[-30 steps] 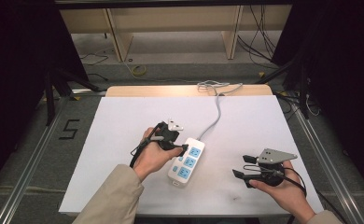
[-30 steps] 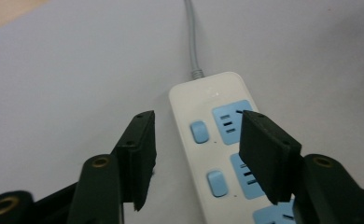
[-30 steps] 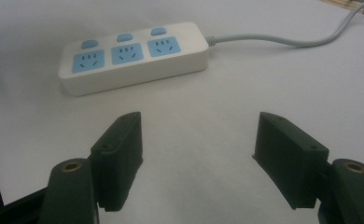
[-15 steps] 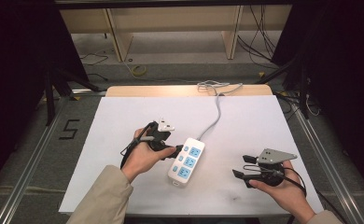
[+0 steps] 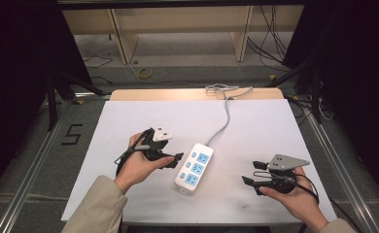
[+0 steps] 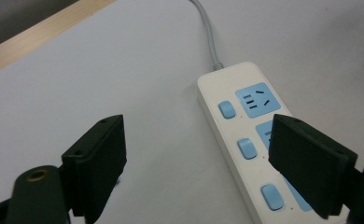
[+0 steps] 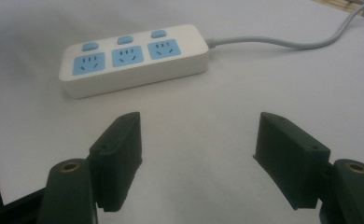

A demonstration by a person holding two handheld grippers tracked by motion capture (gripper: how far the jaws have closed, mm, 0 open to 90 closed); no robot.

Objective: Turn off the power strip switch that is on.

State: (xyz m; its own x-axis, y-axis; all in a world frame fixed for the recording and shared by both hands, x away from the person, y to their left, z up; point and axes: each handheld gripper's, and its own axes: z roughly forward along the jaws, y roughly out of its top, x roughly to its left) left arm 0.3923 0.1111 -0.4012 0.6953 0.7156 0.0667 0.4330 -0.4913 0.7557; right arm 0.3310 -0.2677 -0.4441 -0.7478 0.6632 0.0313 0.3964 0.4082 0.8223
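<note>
White power strip (image 7: 132, 58) shows three sockets beyond right gripper (image 7: 199, 158), jaws apart

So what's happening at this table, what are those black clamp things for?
A person holds a two-jaw gripper in each hand over a white table. Between them lies a white power strip with blue sockets, its grey cable running to the far edge. The left gripper is open beside the strip; the right gripper is open too. Neither touches it.
</note>
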